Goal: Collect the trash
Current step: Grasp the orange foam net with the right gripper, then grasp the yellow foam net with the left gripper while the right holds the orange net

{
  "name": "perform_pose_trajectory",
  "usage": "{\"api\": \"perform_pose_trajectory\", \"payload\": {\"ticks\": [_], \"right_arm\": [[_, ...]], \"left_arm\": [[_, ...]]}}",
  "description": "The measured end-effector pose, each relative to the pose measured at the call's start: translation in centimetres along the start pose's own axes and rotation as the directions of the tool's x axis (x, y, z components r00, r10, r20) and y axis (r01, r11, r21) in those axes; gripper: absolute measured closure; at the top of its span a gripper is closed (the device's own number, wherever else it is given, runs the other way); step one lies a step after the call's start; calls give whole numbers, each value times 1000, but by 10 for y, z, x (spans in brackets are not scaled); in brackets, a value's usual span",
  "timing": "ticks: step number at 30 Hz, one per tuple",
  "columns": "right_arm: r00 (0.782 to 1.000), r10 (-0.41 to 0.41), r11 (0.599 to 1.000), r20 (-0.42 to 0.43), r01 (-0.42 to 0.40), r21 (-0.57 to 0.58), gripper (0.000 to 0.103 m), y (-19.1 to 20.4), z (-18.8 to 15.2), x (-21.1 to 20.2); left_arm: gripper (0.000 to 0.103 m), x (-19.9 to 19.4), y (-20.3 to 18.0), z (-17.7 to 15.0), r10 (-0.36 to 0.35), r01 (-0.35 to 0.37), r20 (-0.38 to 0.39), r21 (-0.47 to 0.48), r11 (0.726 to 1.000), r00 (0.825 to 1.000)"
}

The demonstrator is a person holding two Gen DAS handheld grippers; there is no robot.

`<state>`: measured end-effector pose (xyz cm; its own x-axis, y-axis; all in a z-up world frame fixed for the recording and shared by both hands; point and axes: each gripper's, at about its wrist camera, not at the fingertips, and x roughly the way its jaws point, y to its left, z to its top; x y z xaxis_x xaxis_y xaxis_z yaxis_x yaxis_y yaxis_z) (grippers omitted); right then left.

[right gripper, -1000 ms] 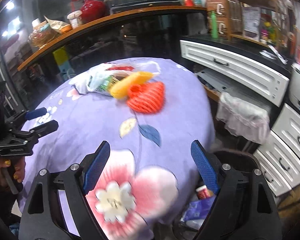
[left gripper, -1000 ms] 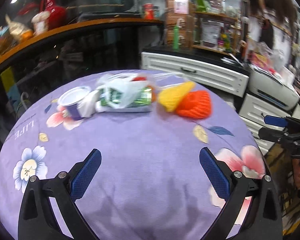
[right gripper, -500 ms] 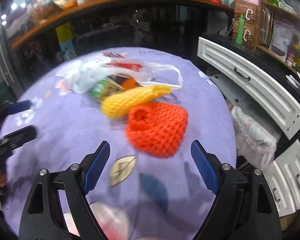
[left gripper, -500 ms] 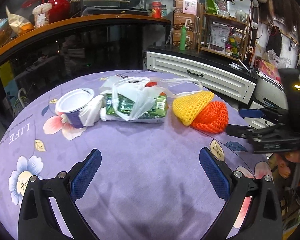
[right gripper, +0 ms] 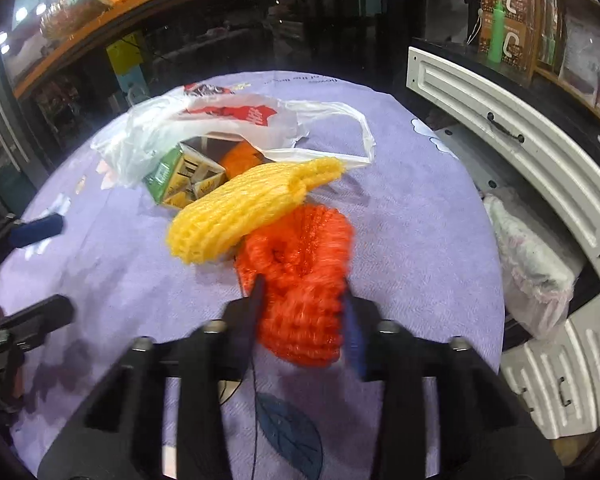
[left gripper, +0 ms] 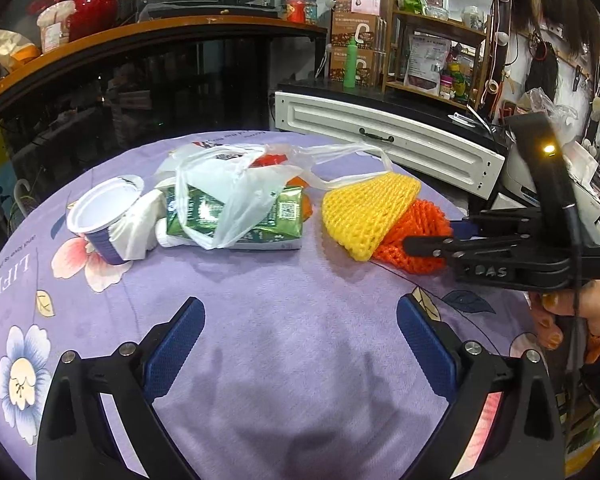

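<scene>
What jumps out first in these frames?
The right tongs are closed around the orange foam fruit net at the near right of the purple floral tablecloth. A yellow foam fruit net lies partly over it. Left of both, a white plastic bag drapes a green carton, with a tipped paper cup at the far left. The left tongs hover open and empty.

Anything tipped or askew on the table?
Yes: the paper cup lies on its side at the table's left, mouth open sideways, crumpled tissue against it. The green carton also lies flat, half inside the plastic bag.
</scene>
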<state>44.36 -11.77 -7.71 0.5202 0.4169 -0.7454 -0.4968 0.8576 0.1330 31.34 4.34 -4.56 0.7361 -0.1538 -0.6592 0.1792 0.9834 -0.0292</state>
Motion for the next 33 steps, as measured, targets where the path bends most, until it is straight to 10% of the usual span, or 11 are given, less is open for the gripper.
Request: {"api": "perform_pose_trajectory", "payload": {"ticks": [23, 33], "right_arm": [[991, -70, 989, 115, 54, 136, 79, -43, -64, -96], [989, -72, 981, 131, 46, 187, 79, -48, -79, -105]], "left_arm": [[23, 84, -79, 28, 22, 1, -106, 212, 977, 994], [74, 87, -69, 30, 2, 16, -131, 137, 990, 991]]}}
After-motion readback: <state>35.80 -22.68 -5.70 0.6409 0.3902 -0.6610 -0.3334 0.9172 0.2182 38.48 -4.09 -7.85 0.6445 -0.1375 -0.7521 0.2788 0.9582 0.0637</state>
